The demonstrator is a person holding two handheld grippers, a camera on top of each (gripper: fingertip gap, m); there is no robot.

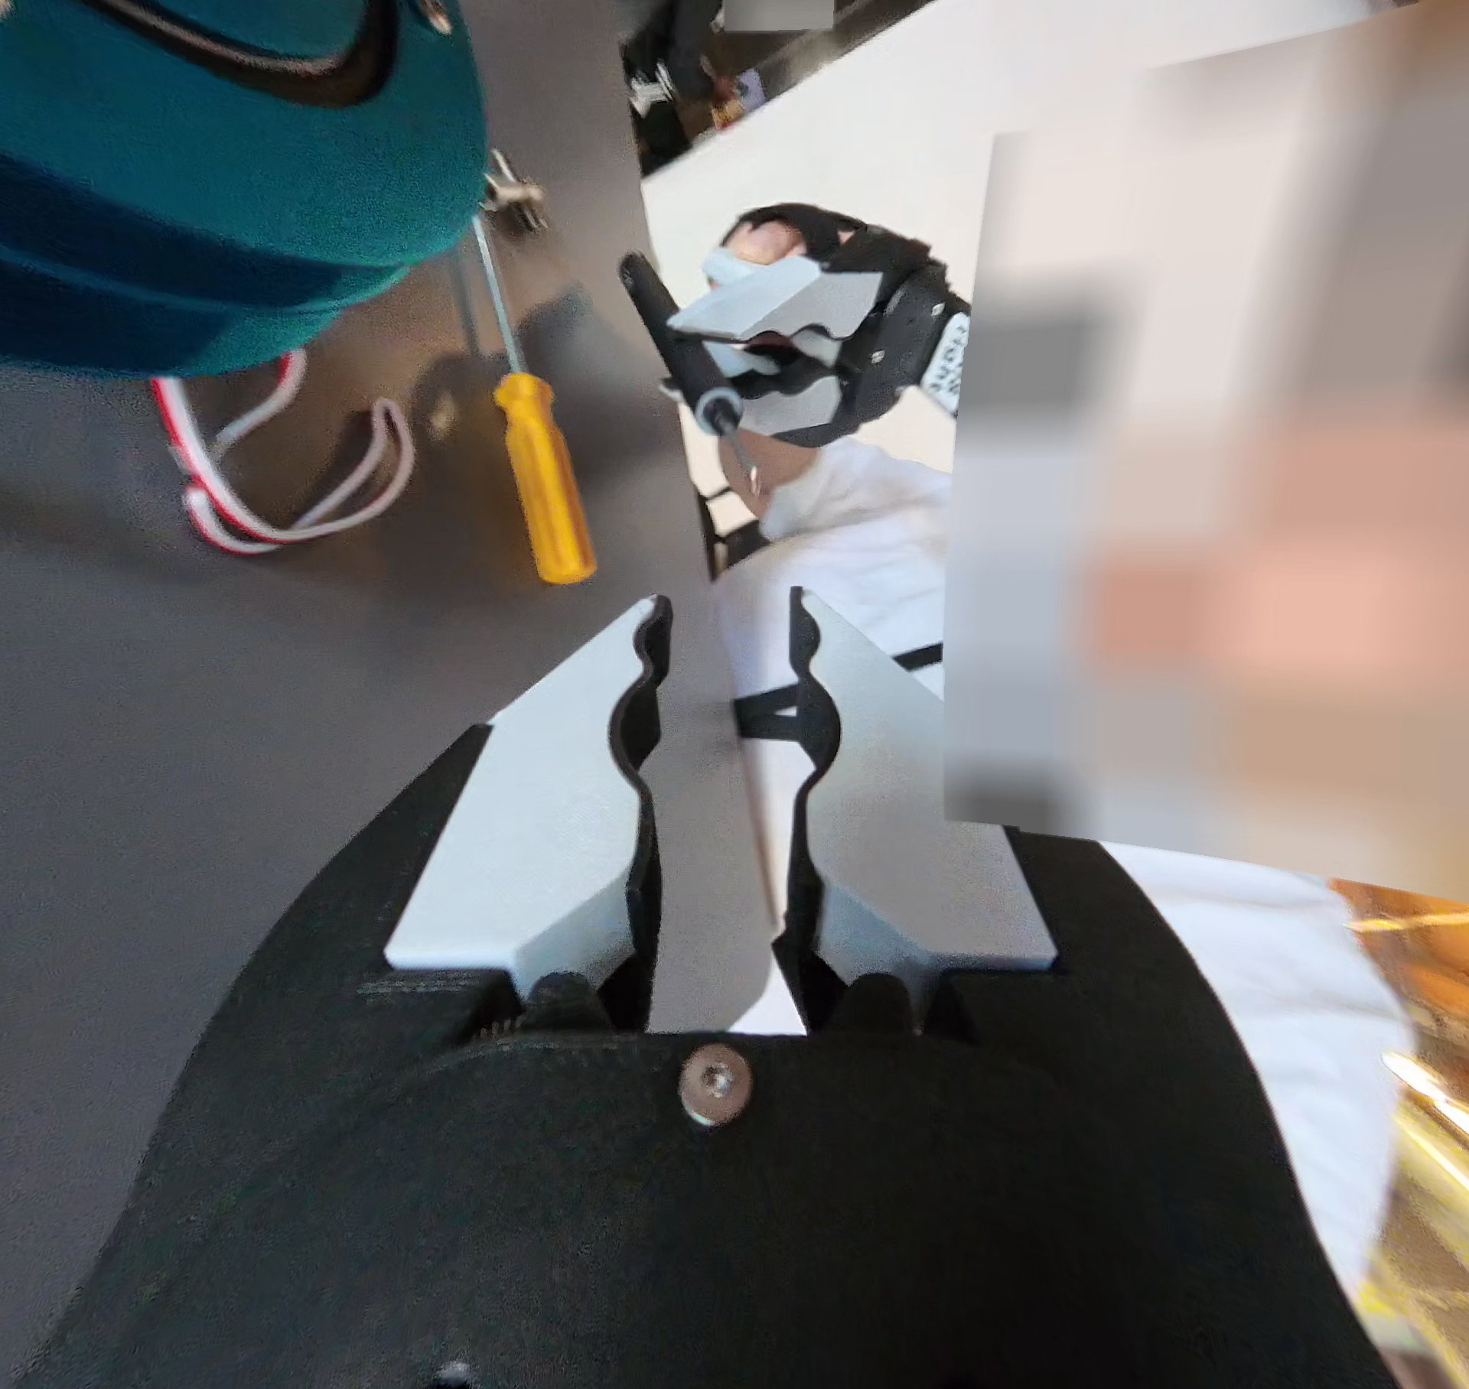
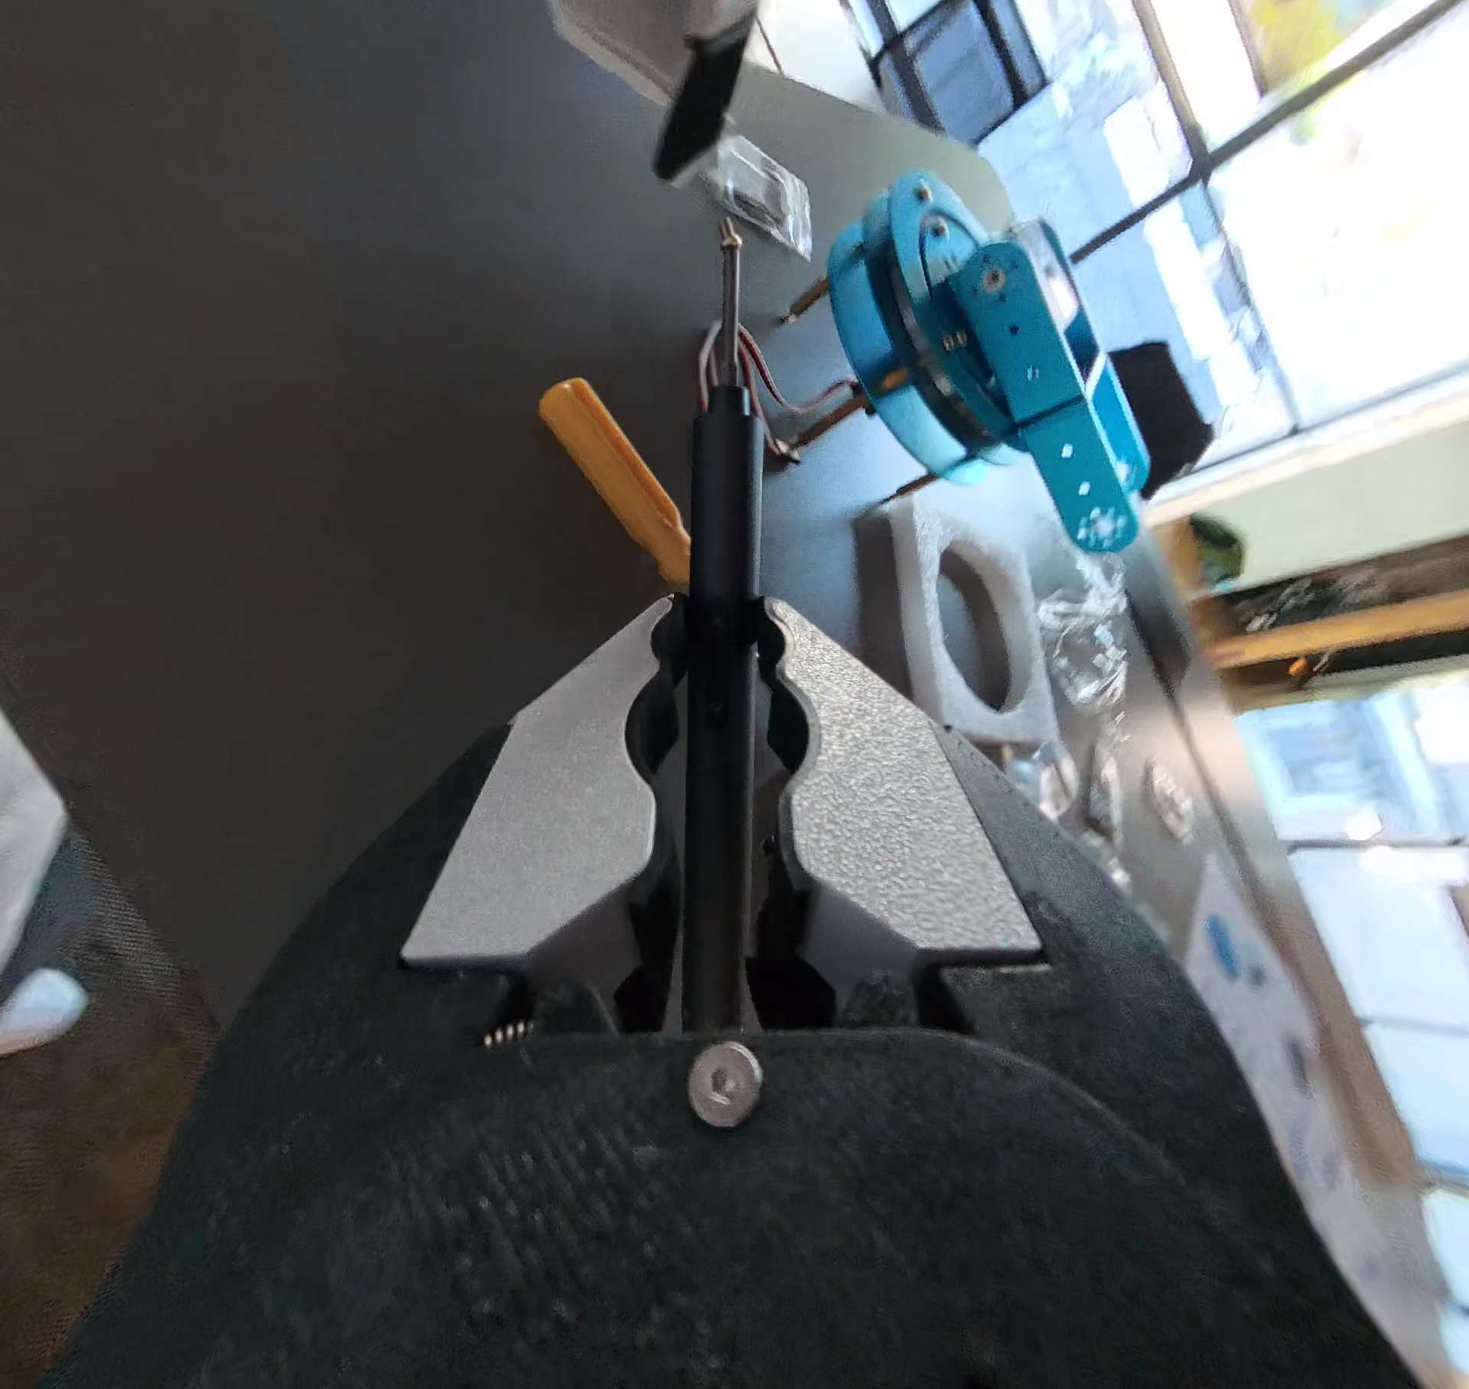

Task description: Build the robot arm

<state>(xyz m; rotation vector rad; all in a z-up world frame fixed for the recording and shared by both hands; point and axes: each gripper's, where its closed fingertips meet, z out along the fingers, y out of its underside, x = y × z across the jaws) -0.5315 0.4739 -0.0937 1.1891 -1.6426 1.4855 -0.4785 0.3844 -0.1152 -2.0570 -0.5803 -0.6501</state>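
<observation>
My right gripper point(image 2: 719, 613) is shut on a slim black screwdriver point(image 2: 722, 477) that points forward along the fingers, with a small screw point(image 2: 730, 237) at its tip. Beyond it a blue metal robot arm assembly point(image 2: 978, 365) stands on the dark grey table point(image 2: 318, 318), with red and white wires point(image 2: 763, 389) at its base. My left gripper point(image 1: 727, 608) is open and empty over the table's edge. It is nearest a yellow-handled screwdriver point(image 1: 544, 477) lying on the table point(image 1: 238, 715) beside the blue assembly point(image 1: 199, 159). The right gripper point(image 1: 763, 365) and its black screwdriver point(image 1: 676, 334) show farther off.
A white foam block with an oval hole point(image 2: 970, 628) and clear plastic bags point(image 2: 1089, 636) lie right of the assembly. A small clear bag of parts point(image 2: 755, 183) lies at the back. The yellow handle point(image 2: 612, 477) shows behind the black screwdriver. Red and white wires point(image 1: 302, 493) loop on the table. A person in white point(image 1: 858, 524) stands past the edge.
</observation>
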